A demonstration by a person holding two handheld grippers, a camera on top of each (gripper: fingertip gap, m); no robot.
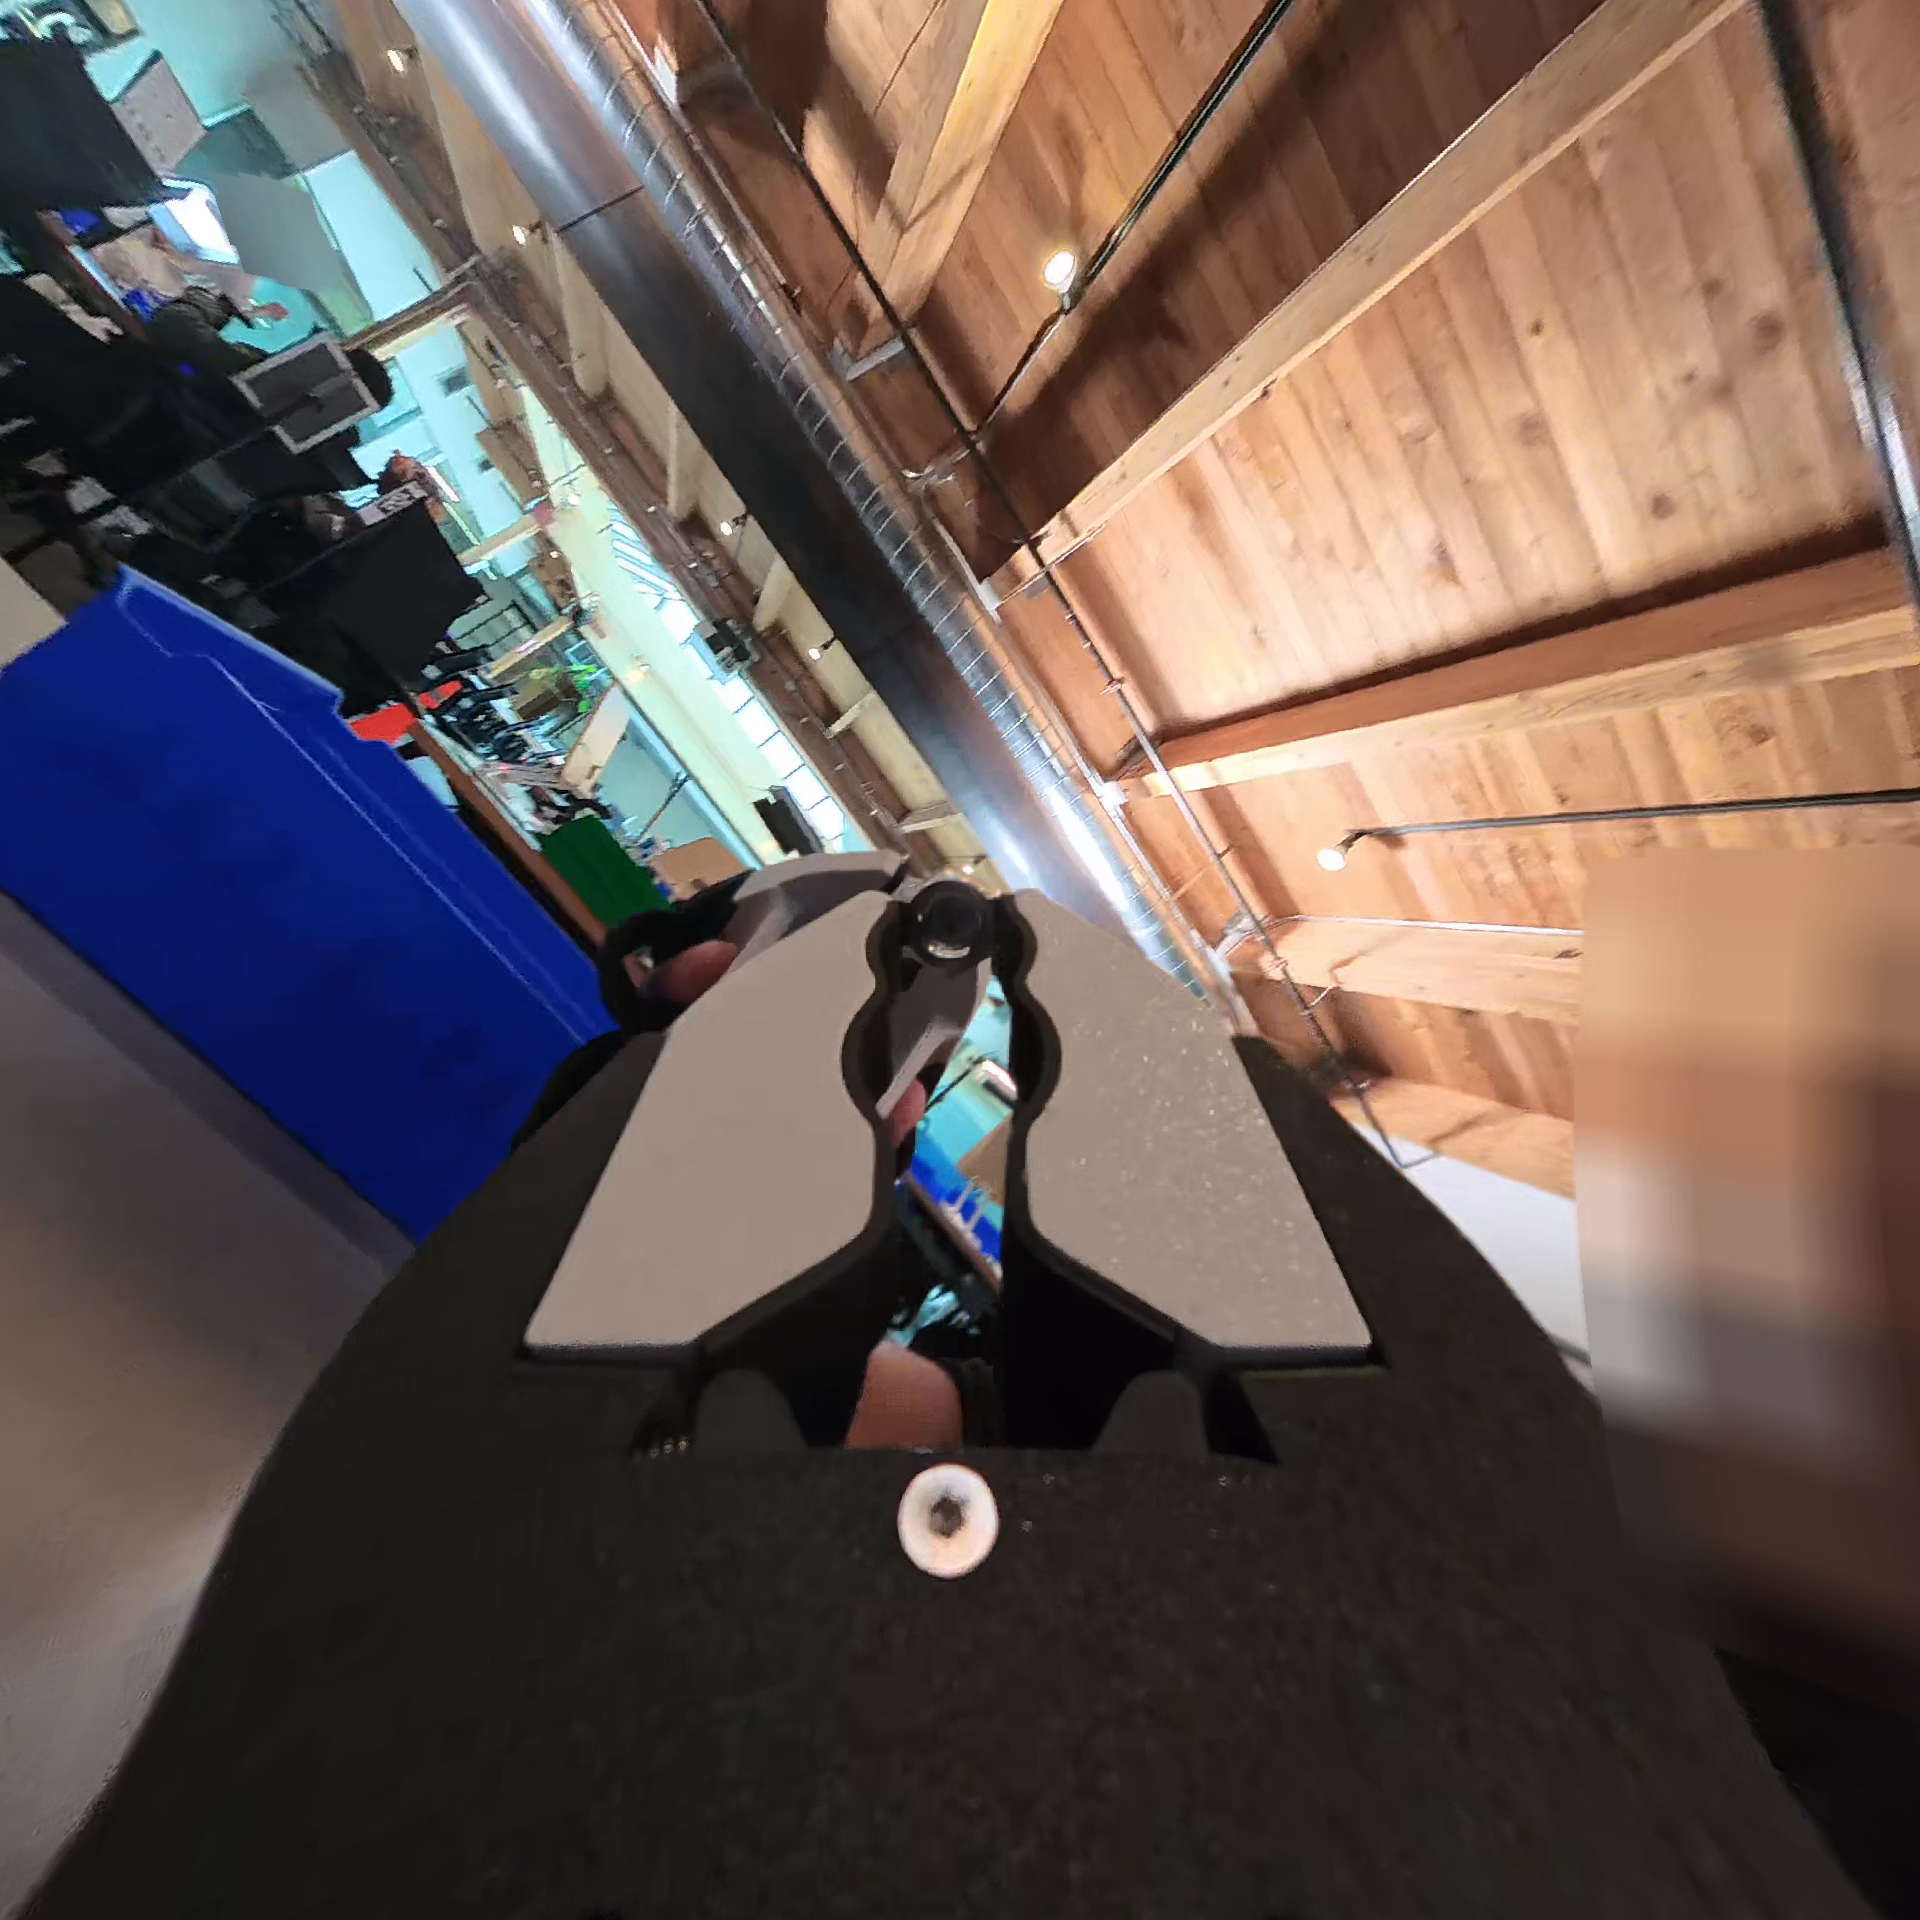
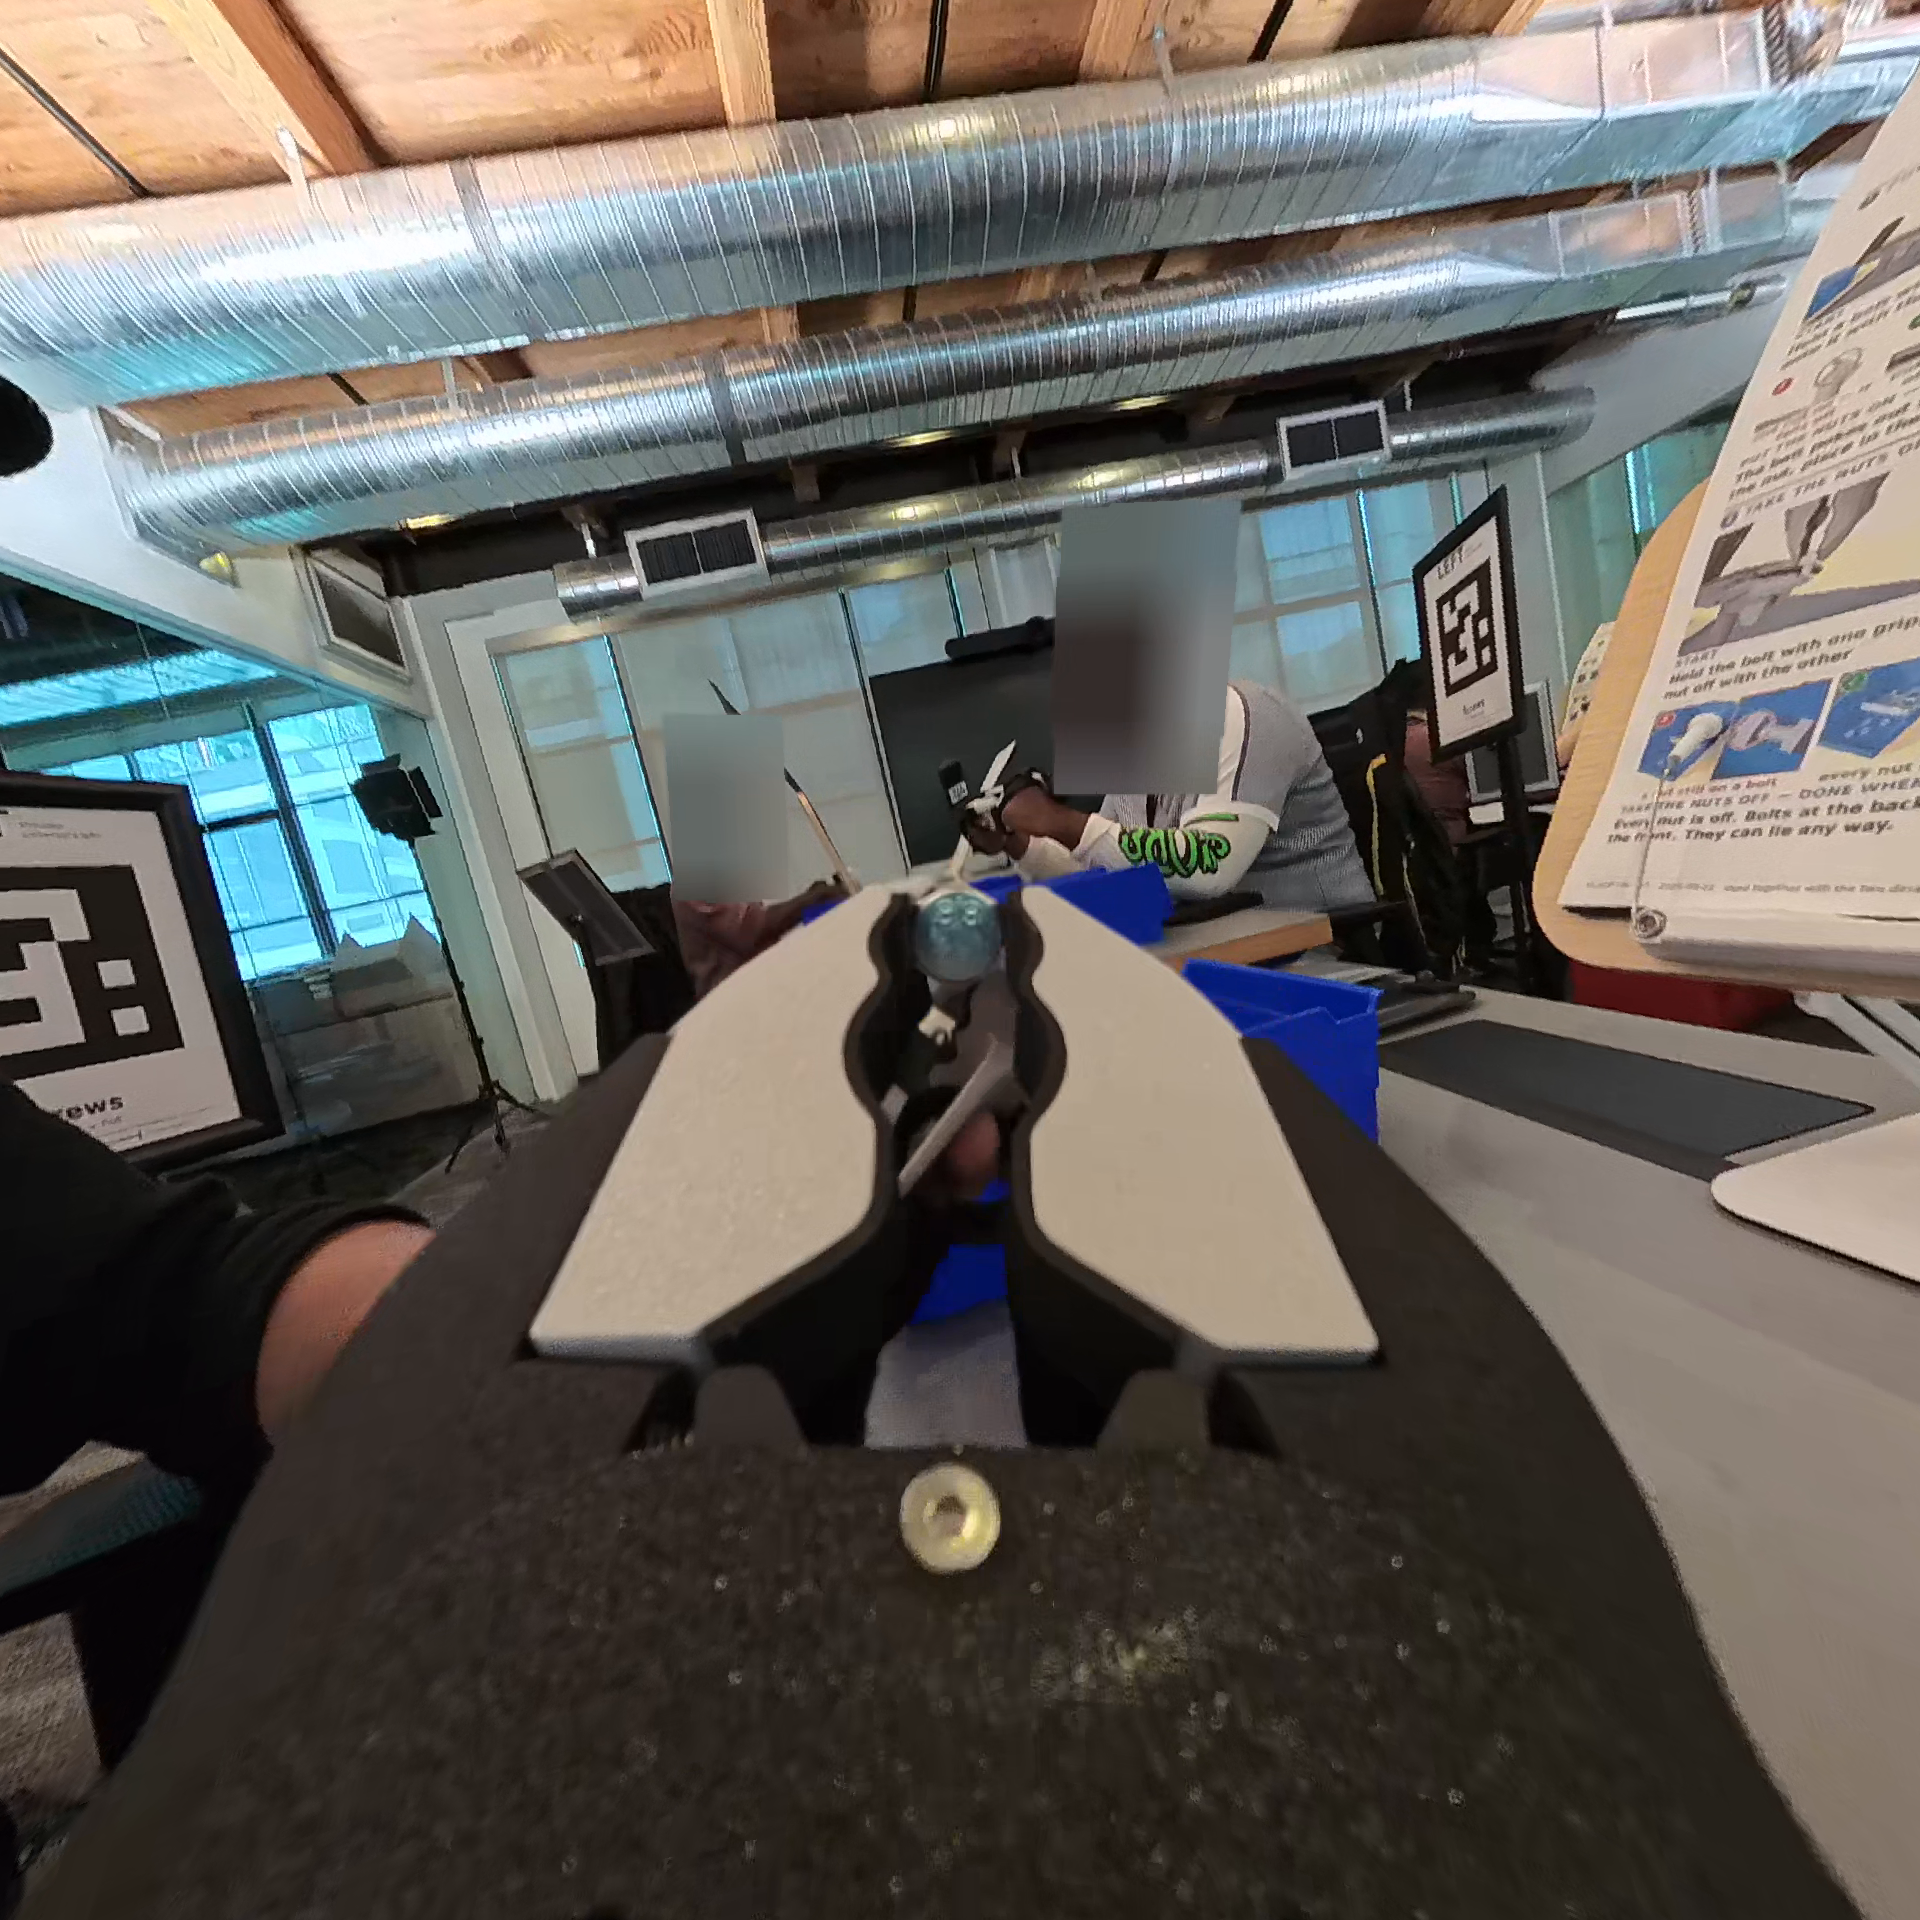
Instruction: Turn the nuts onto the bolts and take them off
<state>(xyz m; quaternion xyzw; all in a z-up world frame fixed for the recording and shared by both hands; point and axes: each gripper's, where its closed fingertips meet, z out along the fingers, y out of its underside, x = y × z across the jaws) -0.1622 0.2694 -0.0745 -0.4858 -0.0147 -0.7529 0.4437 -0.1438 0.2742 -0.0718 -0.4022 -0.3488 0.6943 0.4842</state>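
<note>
Left gripper [image 1: 948, 925]: fingers clamped on a dark nut [image 1: 940, 928] at their tips, raised and tilted toward the wooden ceiling.
Right gripper [image 2: 956, 935]: fingers clamped on a silvery bolt [image 2: 954, 933], head facing the camera.
Blue bin [image 2: 1288, 1029]: on the grey table [image 2: 1662, 1351], beyond the right gripper.

The left hand-held gripper [image 1: 948, 935] has pale grey fingers [image 1: 748, 1132] on a speckled black body, and the dark, glossy nut [image 1: 945, 923] at its tips looks almost black. The right hand-held gripper [image 2: 958, 935] shows the same grey and black; its bolt [image 2: 956, 933] has a bluish silver head. The bins [image 2: 1288, 1039] are bright blue, the worktop [image 2: 1662, 1351] flat grey, the ducts [image 2: 831, 218] ribbed silver, and the ceiling boards [image 1: 1455, 520] warm brown, knotted wood. A black-and-white block-patterned marker board [image 2: 1470, 623] stands behind.
</note>
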